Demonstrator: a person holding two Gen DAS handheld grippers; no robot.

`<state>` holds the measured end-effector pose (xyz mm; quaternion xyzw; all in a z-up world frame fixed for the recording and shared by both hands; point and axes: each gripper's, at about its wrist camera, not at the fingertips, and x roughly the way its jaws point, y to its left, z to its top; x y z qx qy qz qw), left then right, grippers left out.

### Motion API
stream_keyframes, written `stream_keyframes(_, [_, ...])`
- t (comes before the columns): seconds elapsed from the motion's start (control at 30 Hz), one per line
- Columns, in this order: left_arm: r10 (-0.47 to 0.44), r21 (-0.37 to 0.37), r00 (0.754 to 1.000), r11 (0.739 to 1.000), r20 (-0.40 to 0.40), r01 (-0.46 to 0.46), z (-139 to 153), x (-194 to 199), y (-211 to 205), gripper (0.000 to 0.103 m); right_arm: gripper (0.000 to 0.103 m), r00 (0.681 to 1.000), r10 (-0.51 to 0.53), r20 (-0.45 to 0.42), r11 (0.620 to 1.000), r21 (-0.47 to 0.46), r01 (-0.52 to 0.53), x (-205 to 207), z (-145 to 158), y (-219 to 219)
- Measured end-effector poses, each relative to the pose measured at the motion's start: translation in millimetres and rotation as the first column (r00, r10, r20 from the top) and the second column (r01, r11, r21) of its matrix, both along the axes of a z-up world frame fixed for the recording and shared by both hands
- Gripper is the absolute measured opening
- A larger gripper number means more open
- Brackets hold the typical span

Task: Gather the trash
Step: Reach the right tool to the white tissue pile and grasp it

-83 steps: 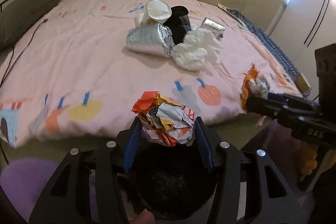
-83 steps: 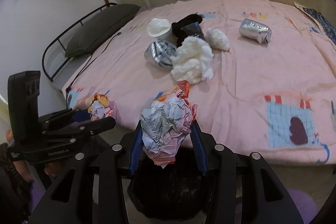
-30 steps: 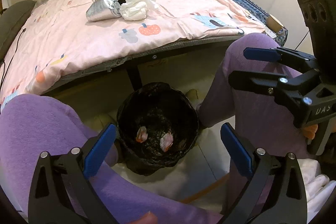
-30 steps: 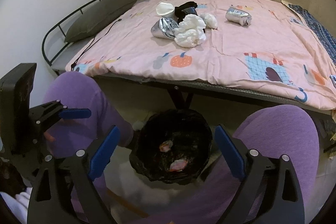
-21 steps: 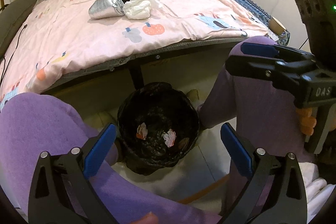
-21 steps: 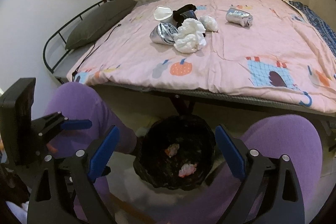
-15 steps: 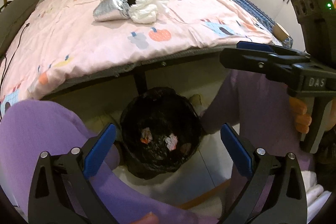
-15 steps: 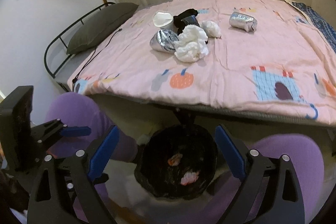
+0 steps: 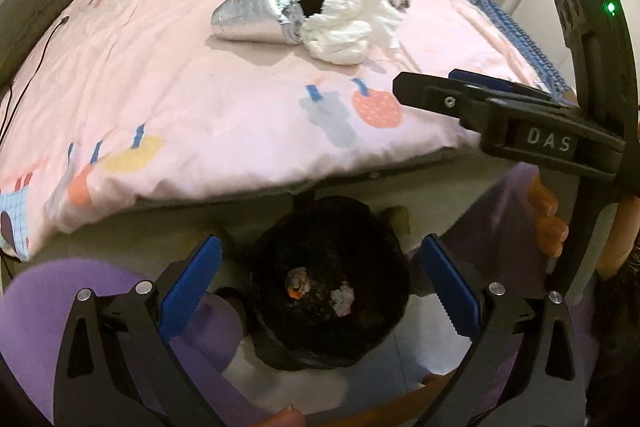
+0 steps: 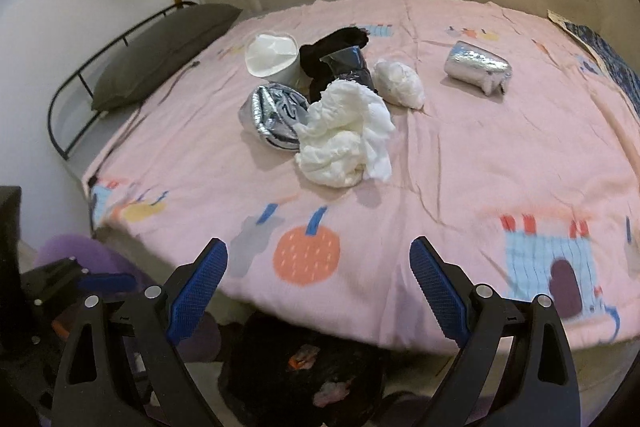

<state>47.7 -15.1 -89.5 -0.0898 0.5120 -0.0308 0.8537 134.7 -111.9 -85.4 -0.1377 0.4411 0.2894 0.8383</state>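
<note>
The pink bedspread (image 10: 460,163) filled the view, and the rubbish left to collect lay clustered at its middle: a crumpled white tissue wad (image 10: 346,139) against a crushed foil bag (image 10: 274,117), a white cup (image 10: 272,57) and black wrapper (image 10: 338,61) behind, another foil bag (image 10: 476,69) well apart. Below the bed edge stood the black-lined bin (image 9: 328,283), two paper scraps inside, handy for drops. Both the left gripper (image 9: 320,287) and right gripper (image 10: 318,279) were spread wide and empty, apparently ready for the next piece.
</note>
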Motion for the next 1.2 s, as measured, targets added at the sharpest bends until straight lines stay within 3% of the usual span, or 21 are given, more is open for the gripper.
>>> stream_keyframes(0.07, [0.008, -0.015, 1.000, 1.000, -0.006, -0.008, -1.1, 8.2, 6.2, 0.097, 0.088, 1.000, 0.003, 0.007, 1.000, -0.029, -0.003, 9.3, -6.9, 9.8])
stream_keyframes(0.27, [0.039, 0.034, 0.999, 0.999, 0.038, -0.040, 6.4, 32.9, 25.7, 0.097, 0.088, 1.000, -0.002, 0.005, 0.999, -0.052, 0.002, 35.2, -19.0, 26.3])
stream_keyframes(0.47, [0.074, -0.048, 0.994, 0.996, 0.083, -0.070, 5.9, 56.2, 52.1, 0.097, 0.088, 1.000, -0.021, 0.003, 0.998, -0.056, 0.021, 62.7, -27.7, 42.9])
stream_keyframes(0.5, [0.088, -0.090, 0.993, 0.993, 0.079, -0.081, 3.2, 59.3, 57.1, 0.097, 0.082, 1.000, -0.023, -0.001, 0.998, -0.054, 0.023, 65.8, -29.4, 44.6])
stream_keyframes(0.53, [0.105, -0.140, 0.992, 0.986, 0.074, -0.094, 1.4, 61.1, 62.8, 0.097, 0.070, 1.000, -0.019, -0.014, 0.999, -0.046, 0.019, 70.1, -31.6, 46.3])
stream_keyframes(0.57, [0.117, -0.164, 0.990, 0.981, 0.074, -0.104, 0.8, 61.7, 66.1, 0.097, 0.066, 1.000, -0.012, -0.026, 0.999, -0.039, 0.011, 73.4, -33.3, 47.1])
stream_keyframes(0.63, [0.142, -0.180, 0.986, 0.976, 0.082, -0.125, 1.5, 62.6, 70.4, 0.097, 0.049, 0.999, 0.005, -0.032, 0.999, -0.037, -0.006, 76.7, -36.5, 49.5])
stream_keyframes(0.73, [0.163, -0.197, 0.983, 0.970, 0.085, -0.143, 1.3, 64.0, 73.5, 0.097, 0.038, 0.999, 0.024, -0.026, 1.000, -0.008, -0.024, 77.1, -33.6, 48.0])
stream_keyframes(0.87, [0.192, -0.212, 0.979, 0.962, 0.070, -0.173, -2.4, 68.2, 76.8, 0.097, 0.033, 0.997, 0.047, -0.057, 0.998, 0.052, -0.044, 76.4, -26.7, 42.5])
stream_keyframes(1.13, [0.272, -0.277, 0.962, 0.927, 0.036, -0.252, -6.8, 88.3, 92.6, 0.097, 0.030, 0.998, 0.058, -0.017, 0.992, 0.115, -0.055, 67.1, -2.7, 20.3])
stream_keyframes(1.2, [0.274, -0.267, 0.961, 0.930, 0.039, -0.254, -5.7, 93.9, 92.3, 0.097, 0.030, 0.999, 0.045, -0.012, 0.989, 0.145, -0.042, 68.0, 5.2, 11.8])
